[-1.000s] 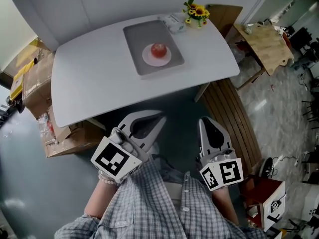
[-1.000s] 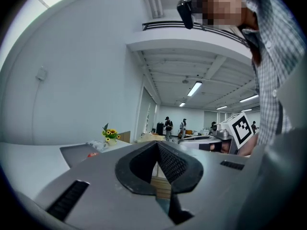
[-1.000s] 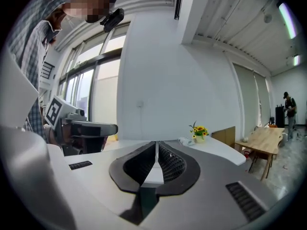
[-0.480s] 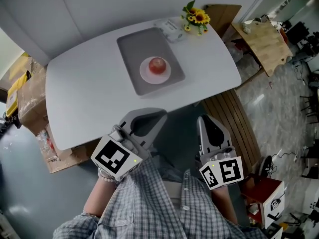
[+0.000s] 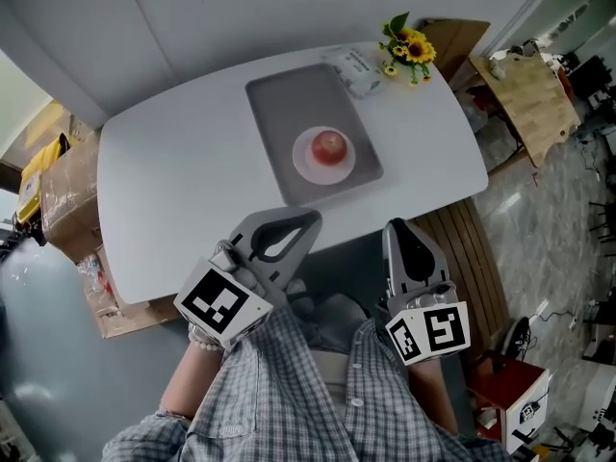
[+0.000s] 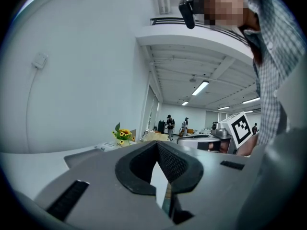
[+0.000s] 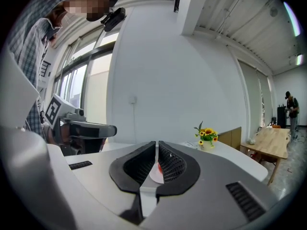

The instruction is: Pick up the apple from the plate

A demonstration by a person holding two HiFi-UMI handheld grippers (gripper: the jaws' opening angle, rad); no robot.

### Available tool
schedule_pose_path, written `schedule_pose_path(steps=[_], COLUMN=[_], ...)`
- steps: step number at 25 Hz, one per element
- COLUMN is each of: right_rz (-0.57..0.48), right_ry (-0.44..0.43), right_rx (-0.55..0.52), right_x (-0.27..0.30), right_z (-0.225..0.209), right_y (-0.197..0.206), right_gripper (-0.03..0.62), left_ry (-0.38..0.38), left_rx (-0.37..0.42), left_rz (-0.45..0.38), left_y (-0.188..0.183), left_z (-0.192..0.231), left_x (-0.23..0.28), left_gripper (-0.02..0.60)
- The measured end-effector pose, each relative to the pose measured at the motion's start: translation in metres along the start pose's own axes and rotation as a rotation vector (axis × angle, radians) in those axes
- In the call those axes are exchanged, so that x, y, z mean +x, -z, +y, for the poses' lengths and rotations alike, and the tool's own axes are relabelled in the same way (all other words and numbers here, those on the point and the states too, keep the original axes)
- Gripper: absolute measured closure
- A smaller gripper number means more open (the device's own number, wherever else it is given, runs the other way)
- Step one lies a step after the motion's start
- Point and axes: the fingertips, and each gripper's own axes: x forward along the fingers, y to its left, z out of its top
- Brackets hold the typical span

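Apple: a red apple (image 5: 330, 146) sits in the middle of a white plate (image 5: 305, 163), untouched.
Plate: it rests on the near end of a grey tray (image 5: 287, 99), which runs from the far edge of the tabletop (image 5: 183, 181) toward the near edge, right of the middle.
Flowers: a small bunch of yellow flowers (image 5: 411, 46) stands at the far right corner, just beyond the tray.
Left gripper: the left gripper (image 5: 306, 221) is closed with nothing between its jaws. It is held low in front of the person, its tip just over the near edge of the tabletop.
Right gripper: the right gripper (image 5: 402, 231) is closed and empty too. It sits short of the near edge and well apart from the apple, and in its own view the apple and plate show dead ahead through the slit of its jaws.
Change: over the last second the tabletop and tray have slid closer and lower in the head view, while both grippers kept their place near the body. The person seems to be stepping up to the tabletop.
Meaning: the task is likely only at its approach stage. A gripper probably has to open and reach forward over the tray before any grasp. The right one looks better lined up.
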Motion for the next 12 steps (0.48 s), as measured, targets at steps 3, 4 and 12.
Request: schedule_pose_path(steps=[3, 4, 12], right_rz=[0.01, 0.014, 0.017], right_ry=[-0.012, -0.017, -0.077], right_rx=[0.003, 0.003, -0.049], right_x=[0.012, 0.016, 0.04], right_z=[0.004, 0.005, 0.004], right_y=[0.002, 0.003, -0.005], right_gripper=[0.562, 0.562, 0.562], left_ry=[-0.019, -0.026, -0.072], left_rx=[-0.01, -0.007, -0.026], left_rz=[0.009, 0.005, -0.017], left_y=[0.003, 0.002, -0.001], left_z=[0.013, 0.017, 0.038], left_x=[-0.002, -0.003, 0.0], left_gripper=[0.572, 0.572, 0.572])
